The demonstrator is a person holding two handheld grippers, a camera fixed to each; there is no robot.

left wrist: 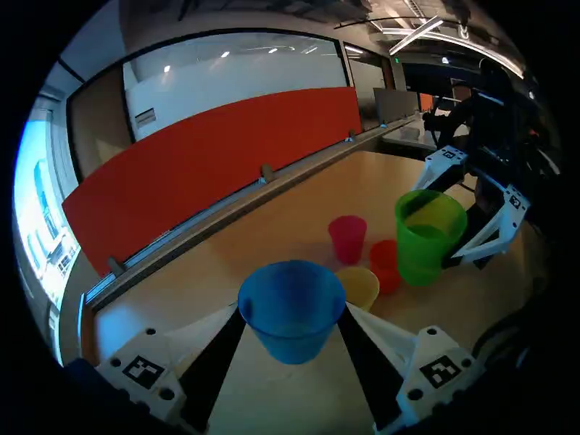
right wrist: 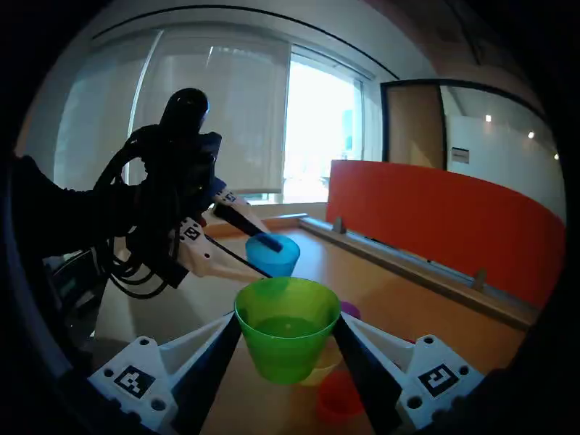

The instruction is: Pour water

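Harsh window (right wrist: 319, 130) glare; dim, backlit foreground (fisheye-bent edges)

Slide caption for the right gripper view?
Right gripper holds a green cup upright; beyond it, the left gripper holds a blue cup.

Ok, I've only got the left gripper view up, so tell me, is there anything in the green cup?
Observer: The right gripper view looks down into the green cup. A darker, level pool in its lower part looks like liquid.
Operator: What's behind my left gripper?
Observer: A dark sleeve reaches in to the left gripper, which holds the blue cup. Black cables loop beneath it.
Operator: And the background there?
Observer: A bright window with a pale blind beside it.
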